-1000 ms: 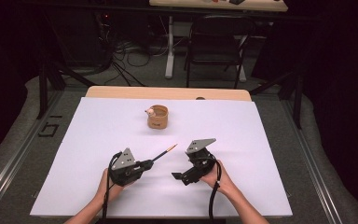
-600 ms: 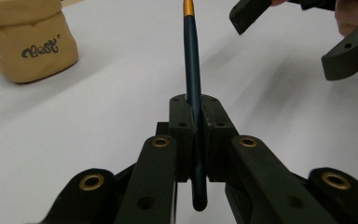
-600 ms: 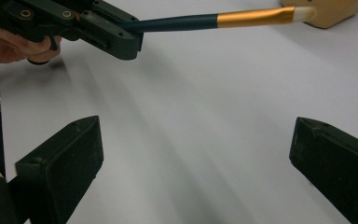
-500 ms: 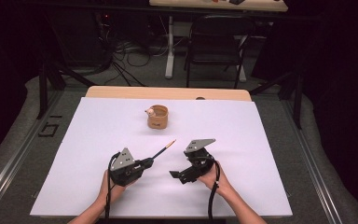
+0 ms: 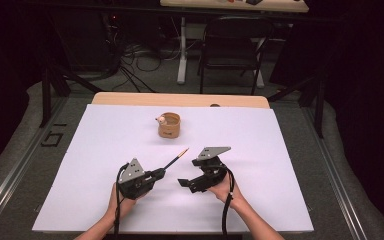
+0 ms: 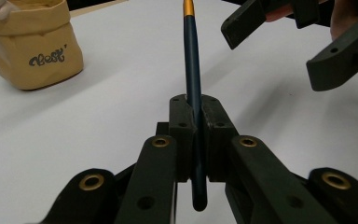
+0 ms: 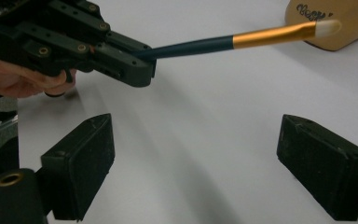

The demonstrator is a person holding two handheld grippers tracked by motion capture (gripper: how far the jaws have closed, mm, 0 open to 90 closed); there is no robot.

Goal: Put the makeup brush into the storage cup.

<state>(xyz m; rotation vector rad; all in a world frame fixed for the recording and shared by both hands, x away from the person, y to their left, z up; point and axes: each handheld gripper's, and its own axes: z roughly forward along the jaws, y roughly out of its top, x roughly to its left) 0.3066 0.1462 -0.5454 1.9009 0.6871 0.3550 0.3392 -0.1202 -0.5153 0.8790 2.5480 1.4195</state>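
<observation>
My left gripper [image 5: 159,174] is shut on a thin brush [image 5: 176,159] with a dark blue handle, a gold ferrule and a pale tip, which points up-right toward the table's middle. In the left gripper view the handle [image 6: 192,70] runs straight out between the pressed pads. My right gripper [image 5: 184,183] sits just right of it, aimed left. Its jaws stand open and have just been closing a little, with nothing between them [image 7: 196,158]. Beyond them, the brush [image 7: 242,39] passes across in the left gripper [image 7: 142,65]. A tan pouch [image 5: 169,126] stands farther back.
The pouch [image 6: 35,44] bears dark lettering and holds something white at its rim. A white sheet [image 5: 280,150] covers the table, with a wooden edge [image 5: 180,99] at the far side. A chair [image 5: 232,45] and cables lie beyond.
The right gripper's jaws look slightly narrower than a second ago. Both hands keep their place, and the brush stays in the left gripper.
</observation>
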